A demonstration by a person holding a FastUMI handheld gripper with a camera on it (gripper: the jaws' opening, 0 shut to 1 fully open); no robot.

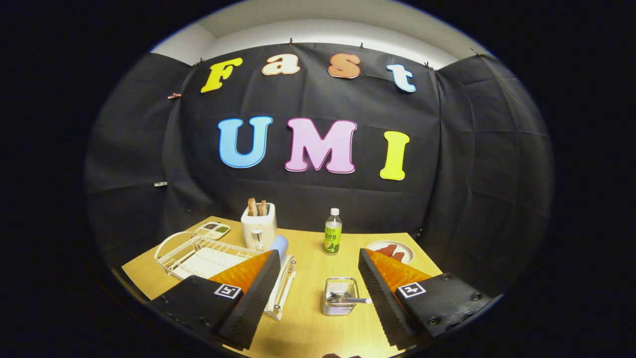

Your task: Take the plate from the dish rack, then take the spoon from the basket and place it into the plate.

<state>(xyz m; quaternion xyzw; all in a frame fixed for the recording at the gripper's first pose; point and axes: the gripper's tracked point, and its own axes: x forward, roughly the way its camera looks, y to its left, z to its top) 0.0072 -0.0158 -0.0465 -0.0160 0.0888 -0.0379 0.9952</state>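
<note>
My gripper (318, 253) hangs open above the wooden table (308, 318), nothing between its fingers. A white wire dish rack (198, 256) stands at the left, partly behind the left finger (248, 293). At the rack's right end a pale blue rounded thing (280, 246) sticks up just beyond that fingertip; I cannot tell whether it is the plate. A small wire basket (339, 296) sits between the fingers, close to the right one. In it lies a spoon (350, 299), its handle pointing at the right finger.
A white toaster (258, 229) with two slices stands behind the rack. A green-labelled bottle (332, 238) stands mid-table at the back. A white dish (390, 250) with red food is beyond the right finger. A small sauce tray (212, 229) lies at the far left.
</note>
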